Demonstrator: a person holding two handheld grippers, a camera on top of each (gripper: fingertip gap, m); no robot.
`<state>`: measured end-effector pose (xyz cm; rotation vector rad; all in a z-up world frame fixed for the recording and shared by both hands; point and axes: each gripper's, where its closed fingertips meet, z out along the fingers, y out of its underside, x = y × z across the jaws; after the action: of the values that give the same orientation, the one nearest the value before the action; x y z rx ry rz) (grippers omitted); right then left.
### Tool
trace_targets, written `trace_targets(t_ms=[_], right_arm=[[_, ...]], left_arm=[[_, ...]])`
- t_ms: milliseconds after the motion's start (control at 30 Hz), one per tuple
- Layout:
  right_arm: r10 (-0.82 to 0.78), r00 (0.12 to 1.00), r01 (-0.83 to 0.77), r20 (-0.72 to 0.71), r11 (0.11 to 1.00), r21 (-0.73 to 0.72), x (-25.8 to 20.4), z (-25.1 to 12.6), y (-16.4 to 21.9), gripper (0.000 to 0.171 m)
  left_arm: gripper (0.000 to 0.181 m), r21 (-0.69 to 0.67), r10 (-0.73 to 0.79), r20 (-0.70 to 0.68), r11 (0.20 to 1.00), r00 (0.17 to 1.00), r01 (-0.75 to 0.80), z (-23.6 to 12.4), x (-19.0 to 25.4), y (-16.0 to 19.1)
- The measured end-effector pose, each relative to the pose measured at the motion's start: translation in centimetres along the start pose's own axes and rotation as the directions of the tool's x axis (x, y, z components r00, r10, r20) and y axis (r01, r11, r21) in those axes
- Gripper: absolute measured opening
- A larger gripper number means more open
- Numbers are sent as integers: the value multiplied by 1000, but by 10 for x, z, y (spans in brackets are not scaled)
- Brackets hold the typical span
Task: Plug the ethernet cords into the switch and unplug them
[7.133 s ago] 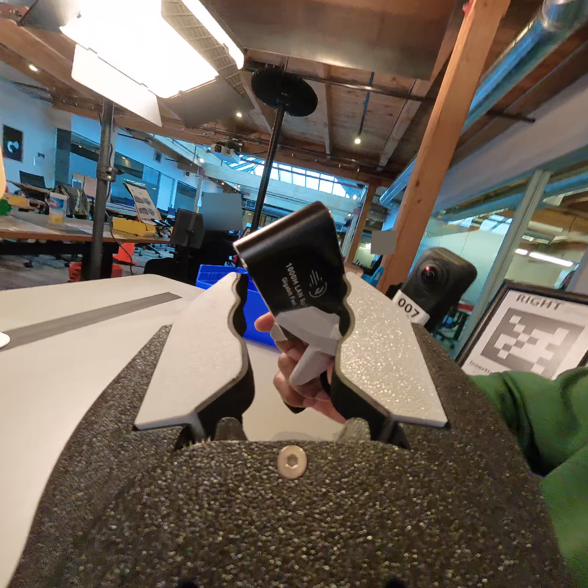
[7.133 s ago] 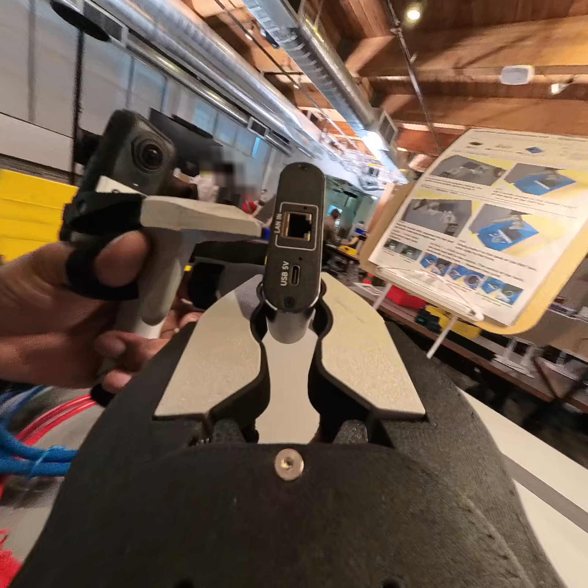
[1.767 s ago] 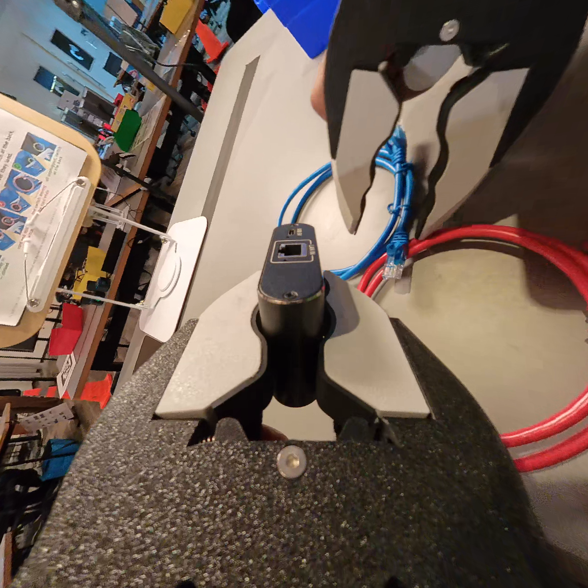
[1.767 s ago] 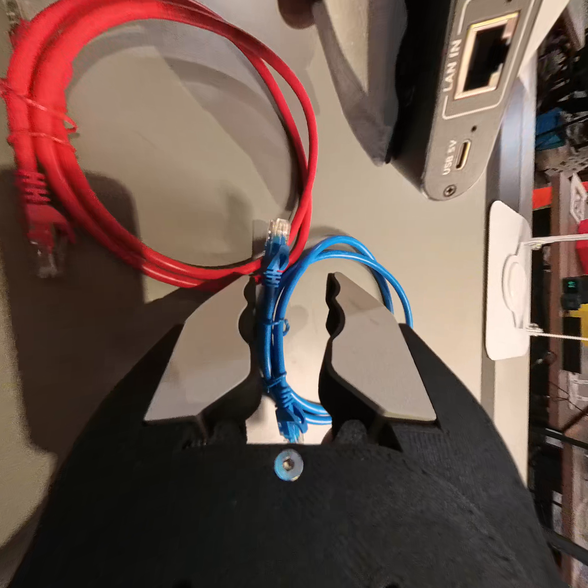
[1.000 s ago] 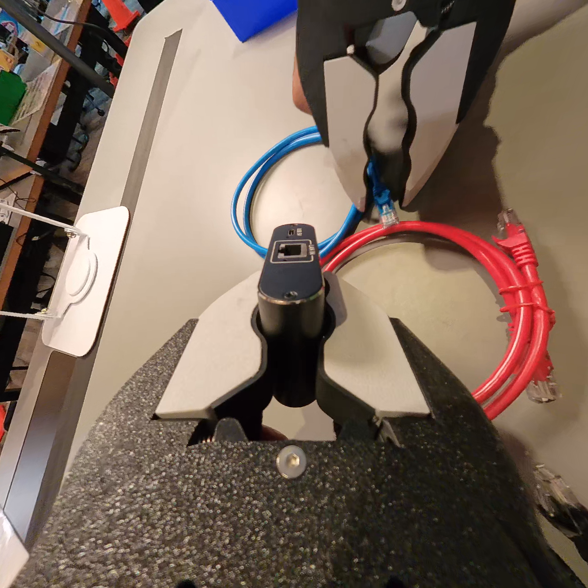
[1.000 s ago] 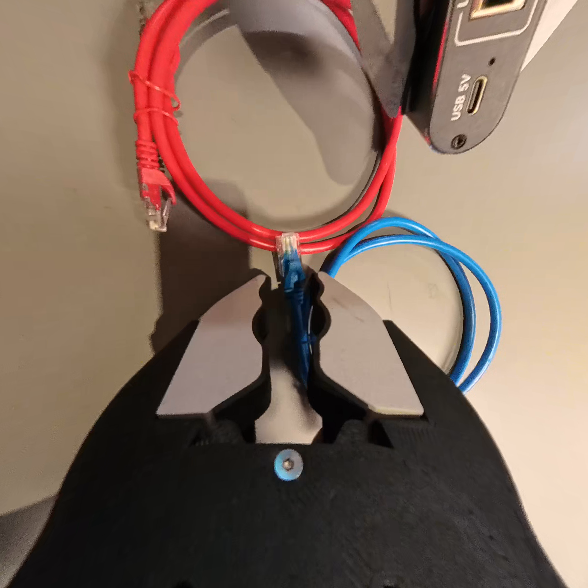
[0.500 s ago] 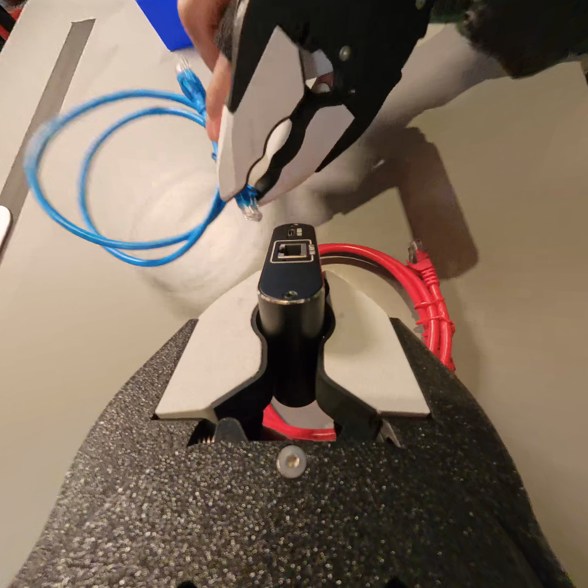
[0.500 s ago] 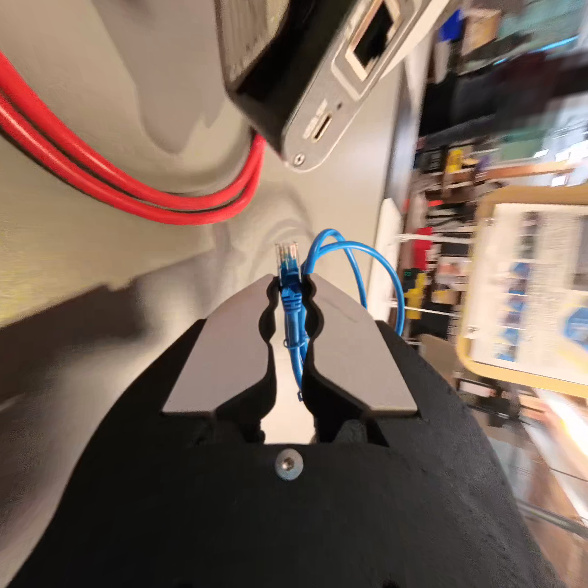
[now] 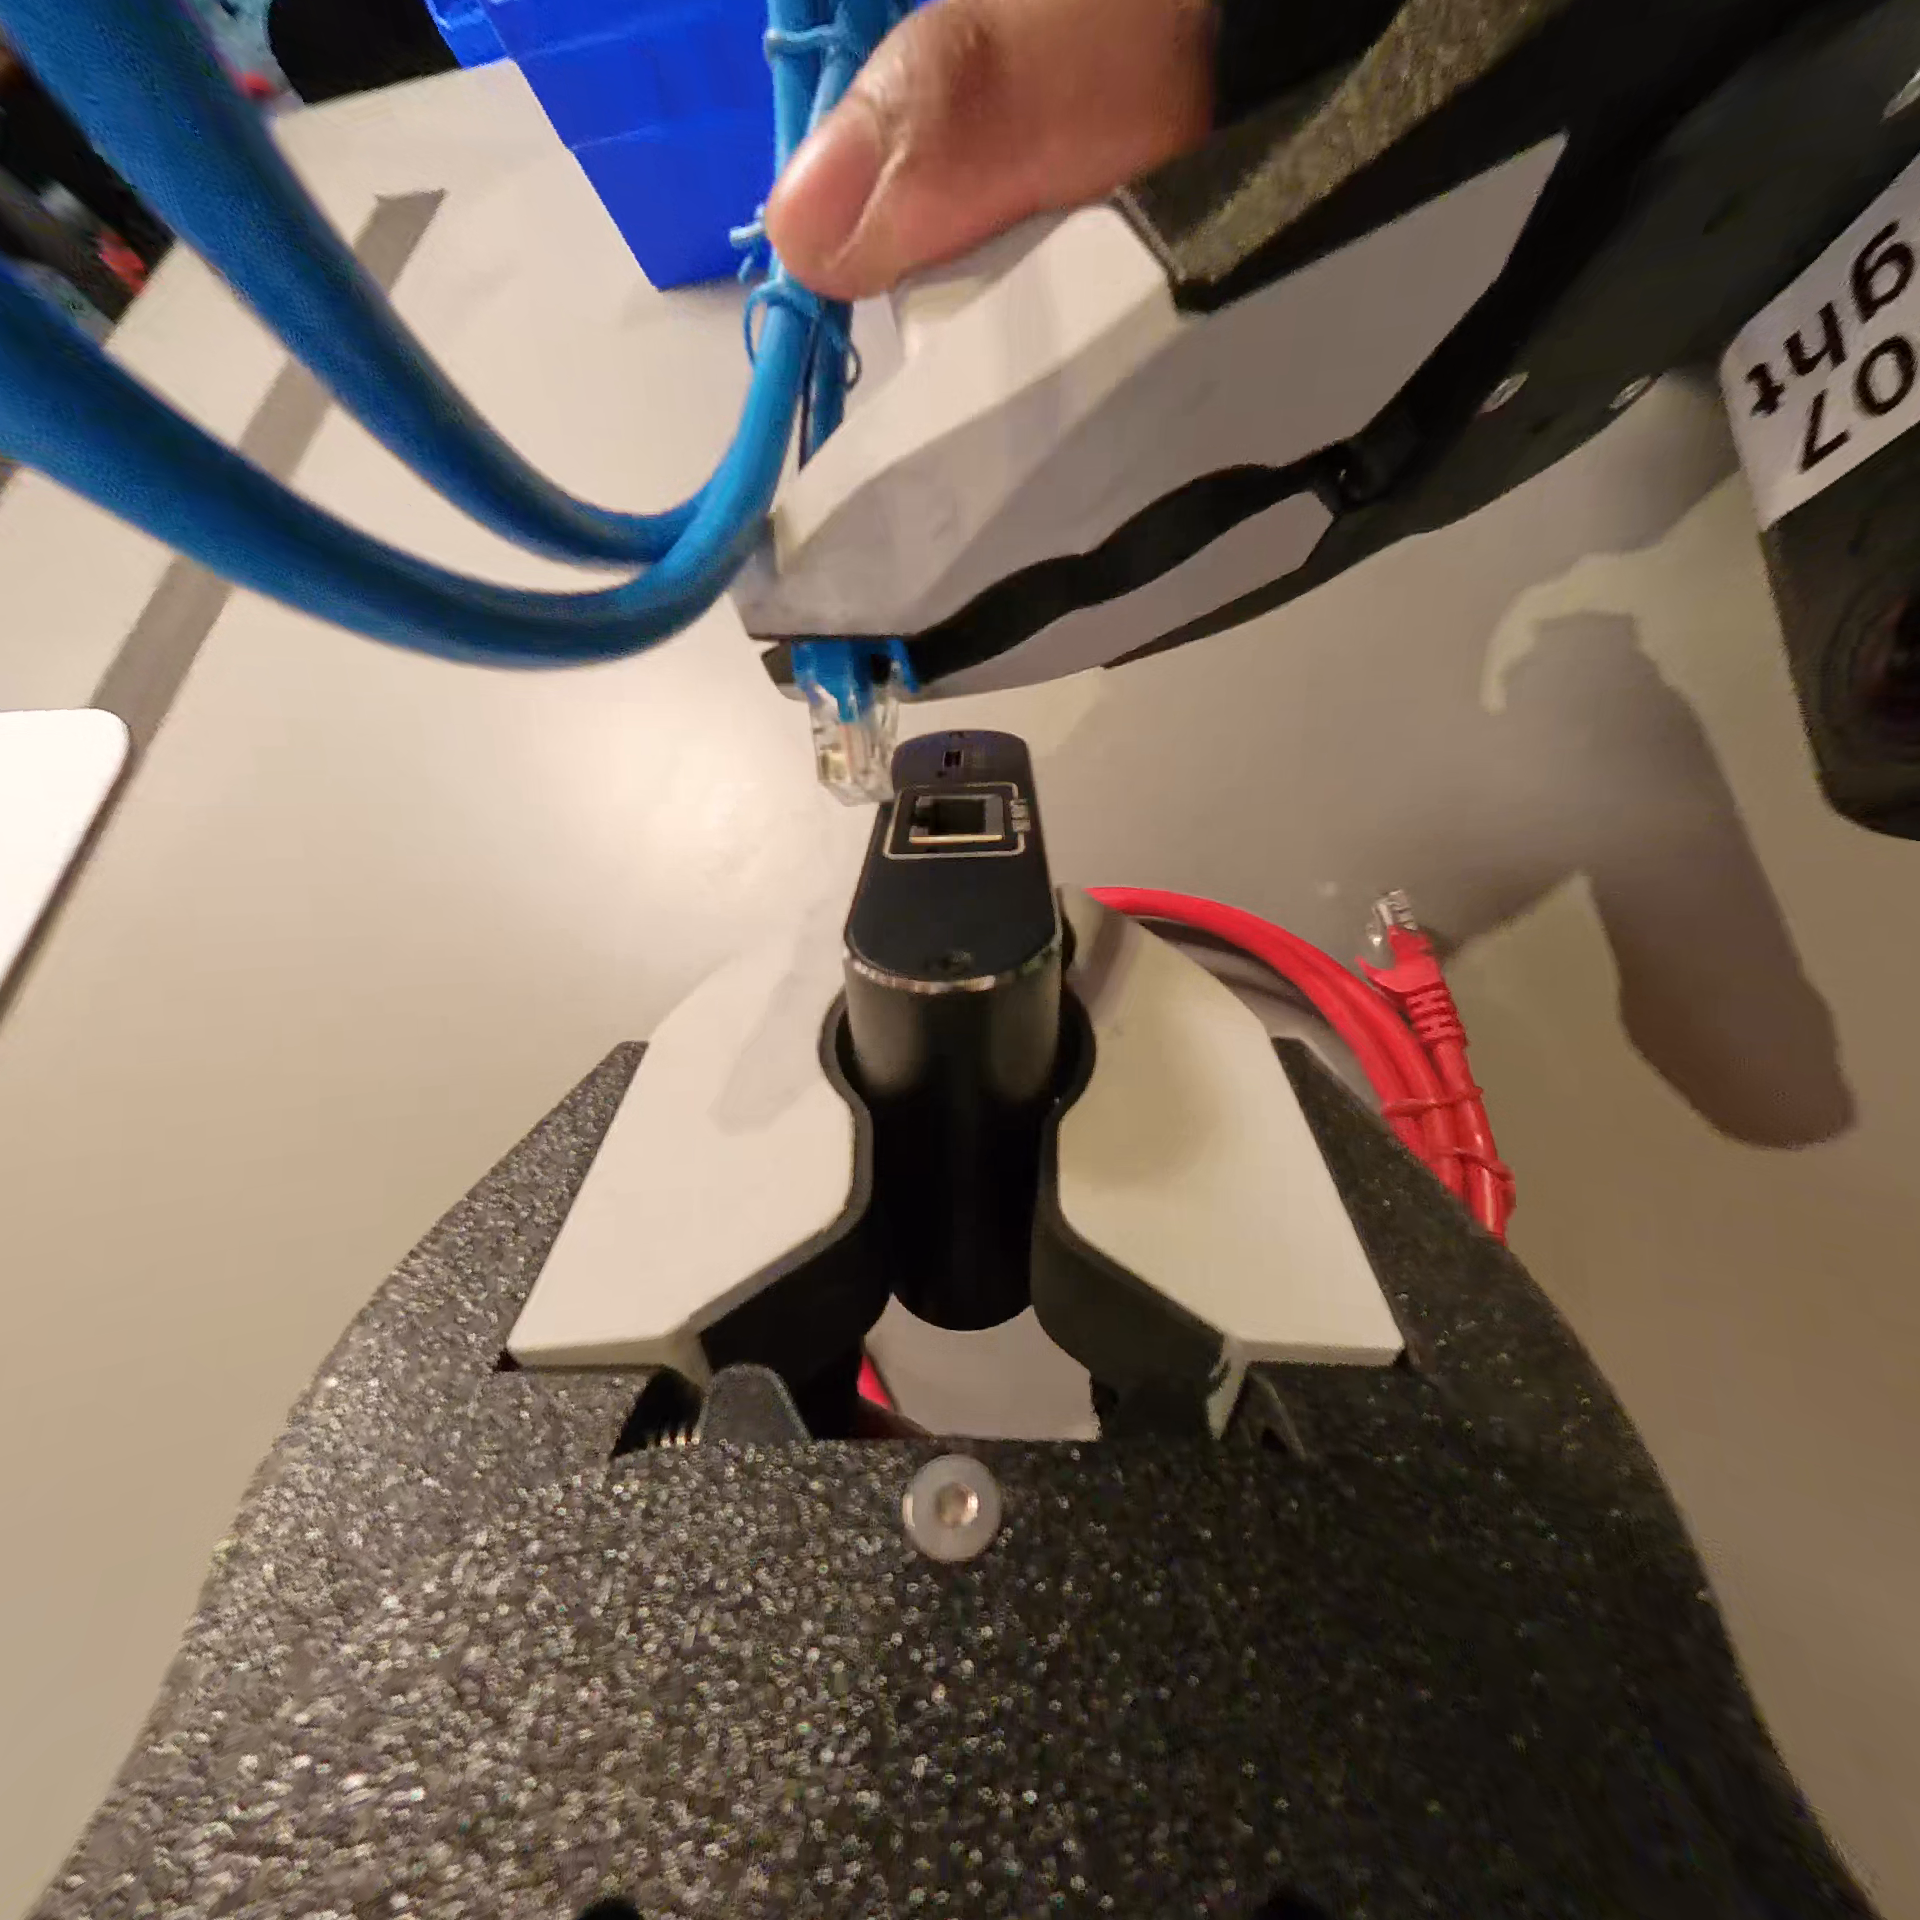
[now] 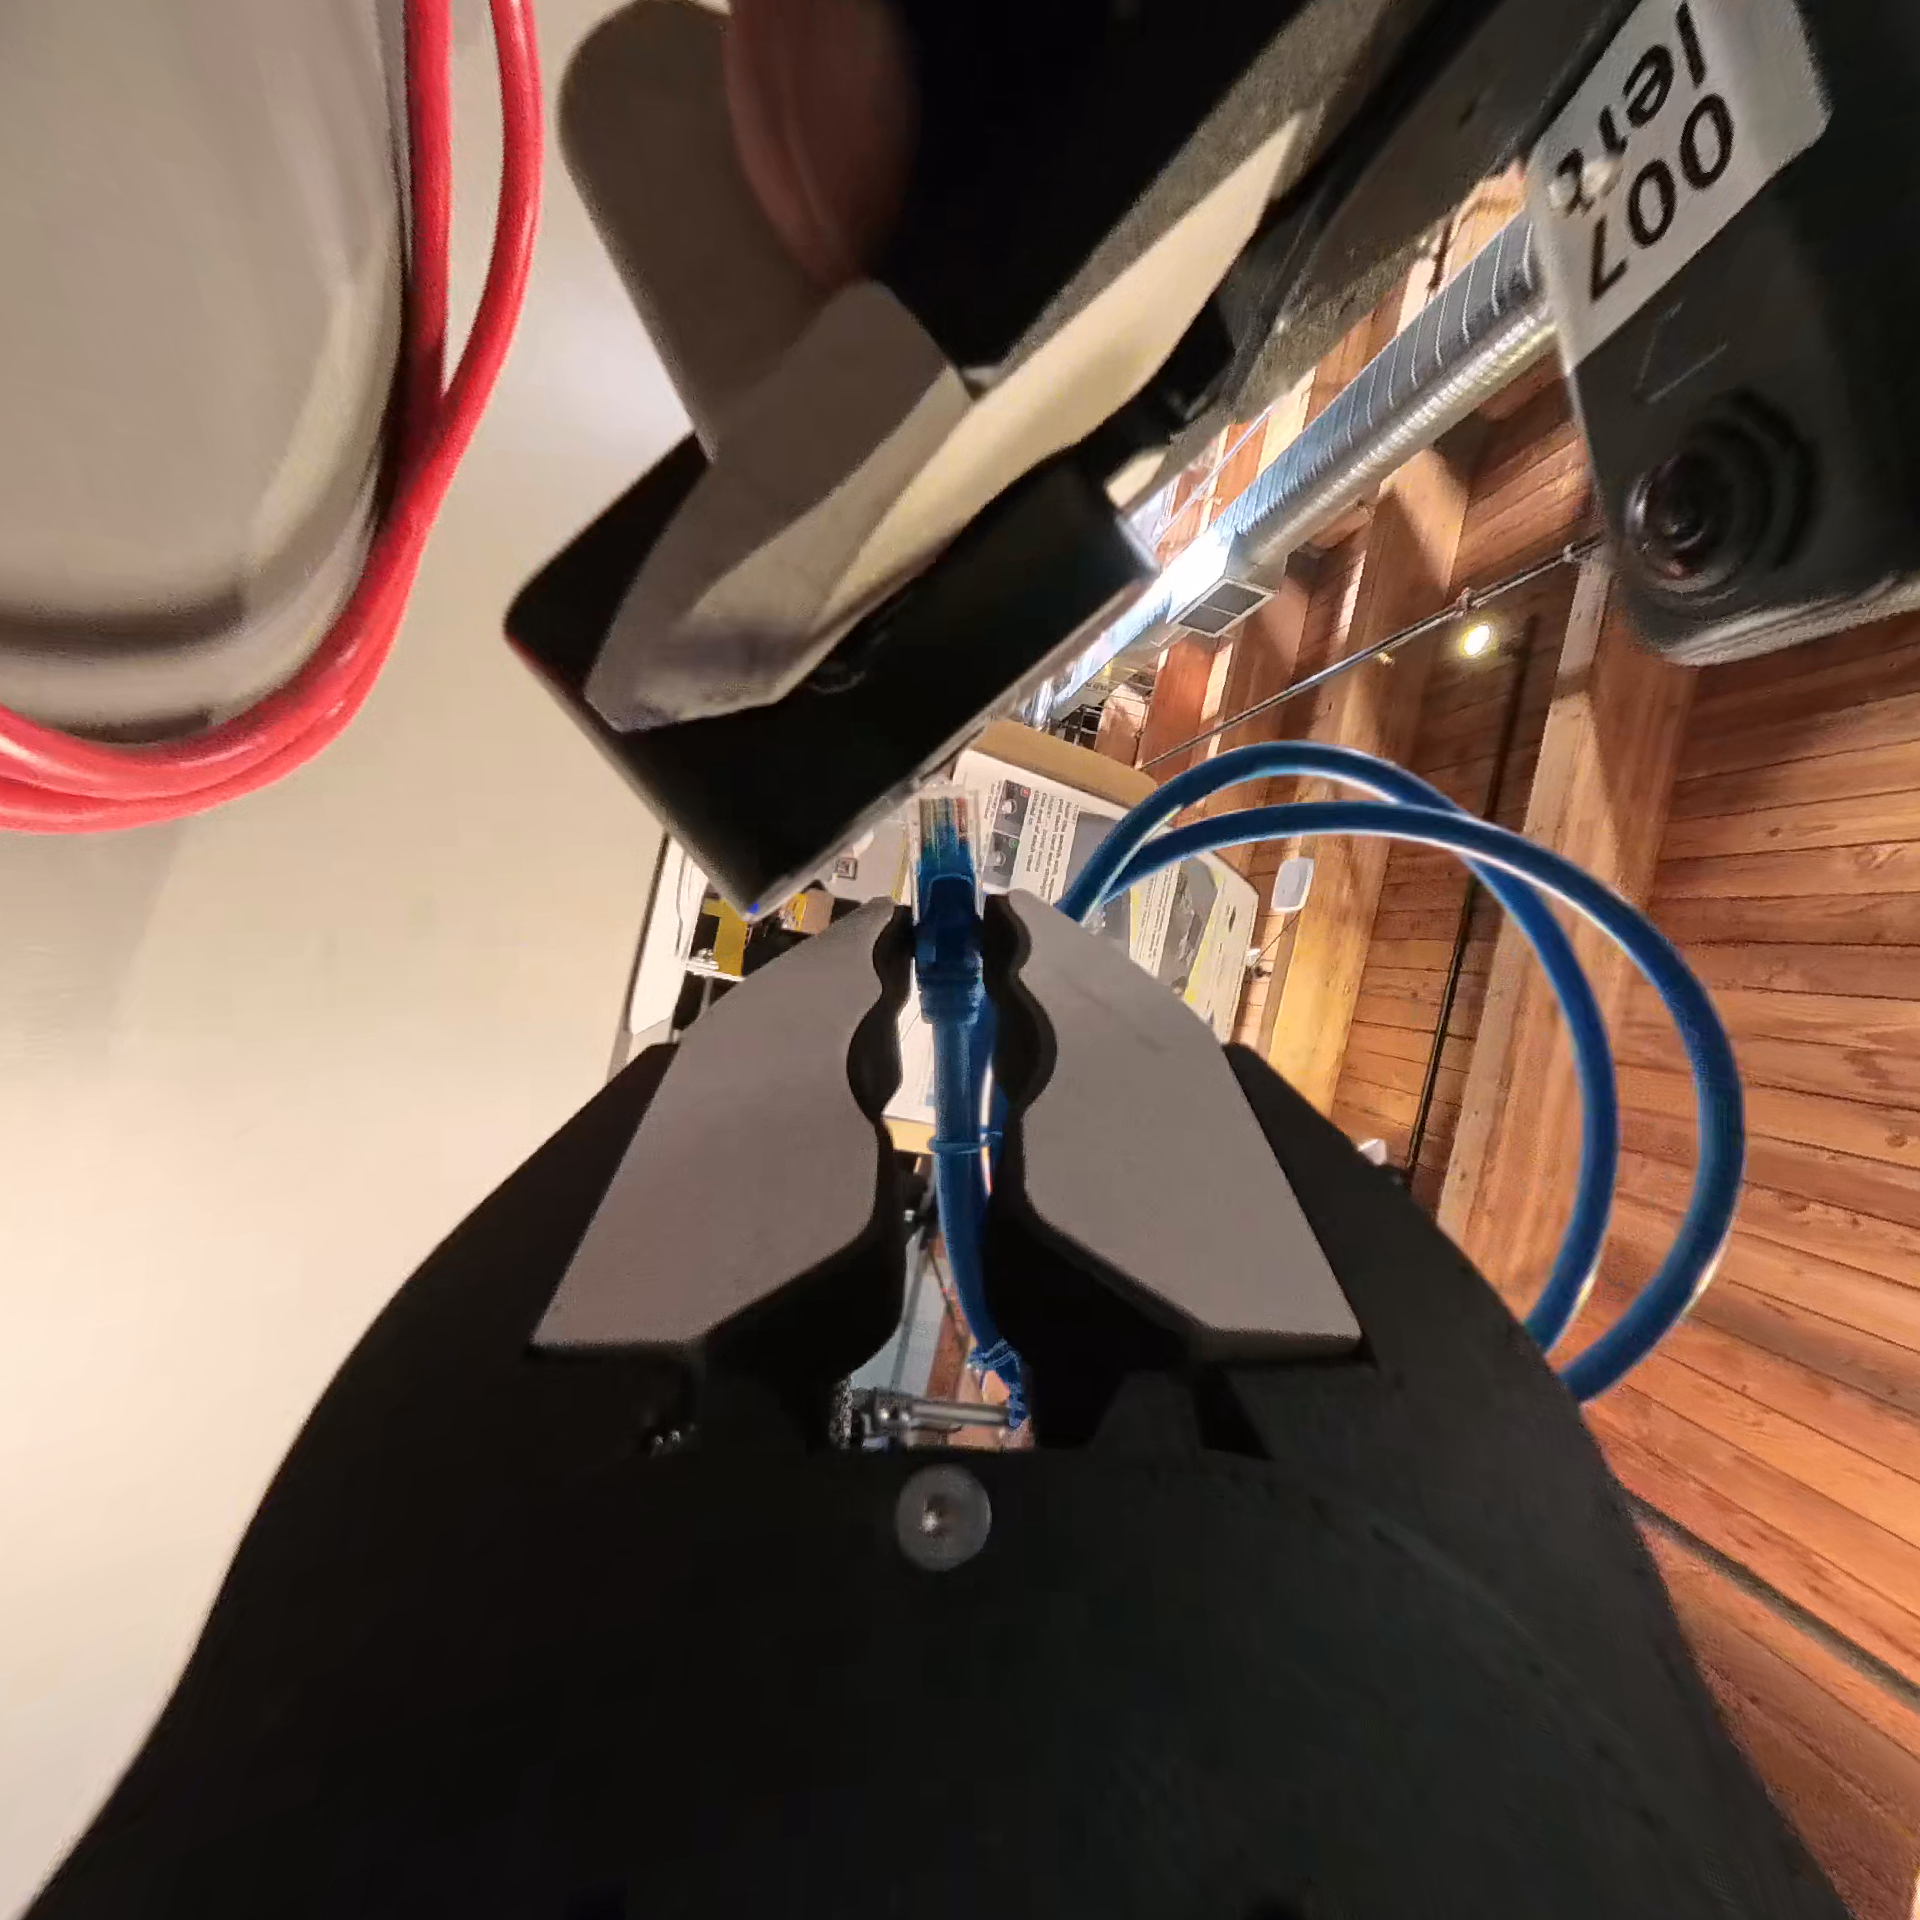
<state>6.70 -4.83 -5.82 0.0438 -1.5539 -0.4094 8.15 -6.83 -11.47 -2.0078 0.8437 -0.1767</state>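
My left gripper [image 9: 954, 1023] is shut on a small black switch [image 9: 951, 935], held upright with its ethernet port [image 9: 954, 821] facing up. My right gripper [image 10: 948, 914] is shut on the blue ethernet cord [image 10: 951, 997]; in the left wrist view it [image 9: 847, 665] comes in from the upper right. The cord's clear plug [image 9: 852, 743] hangs just above and left of the port, not inserted. The blue loops [image 9: 343, 488] trail to the left. In the right wrist view the plug [image 10: 940, 821] sits close to the switch's edge [image 10: 831, 769]. A coiled red cord [image 9: 1423, 1060] lies on the table.
The beige table [image 9: 364, 935] lies beneath both grippers. A blue bin [image 9: 623, 135] stands at the far edge. A white plate [image 9: 42, 821] lies at the left. A person's thumb [image 9: 935, 135] rests on the right gripper. Wooden walls [image 10: 1714, 831] fill the right wrist view's background. There is about 6 cm between the tips of the two grippers. From either gripper's tips it is about 35 cm to the white plate [image 9: 42, 821].
My right gripper has lifted the blue cord off the table, turned, and brought its plug down close above the switch port. The left gripper has kept hold of the switch.
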Motion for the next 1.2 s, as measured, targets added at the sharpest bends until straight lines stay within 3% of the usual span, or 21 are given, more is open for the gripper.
trace_targets(t_ms=[133,300,533,667,800,967,1200], right_arm=[[190,981,-190,46,982,-21,4,-1,6,13],[450,881,-441,145,893,-89,0,-1,11,13],[674,687,-671,272,732,-119,-5,-4,1,13],[749,574,-755,330,640,-141,-5,-7,-4,13],[803,453,-810,388,553,-197,-11,-10,-5,13],[844,309,-847,438,454,-277,-23,-11,-4,13],[855,268,-828,445,440,-347,-35,-12,-1,13]], left_arm=[[29,-28,122,140,992,983,-120,-1,-14,-3],[29,-124,314,386,949,867,-289,-8,-42,-8],[30,-348,603,629,783,491,-516,-32,-65,-29],[30,-489,717,642,655,271,-576,-42,-66,-41],[30,-659,830,555,481,57,-579,-45,-65,-46],[30,-744,888,460,380,-8,-549,-34,-68,-39],[30,-790,919,394,322,-30,-522,-25,-69,-34]])
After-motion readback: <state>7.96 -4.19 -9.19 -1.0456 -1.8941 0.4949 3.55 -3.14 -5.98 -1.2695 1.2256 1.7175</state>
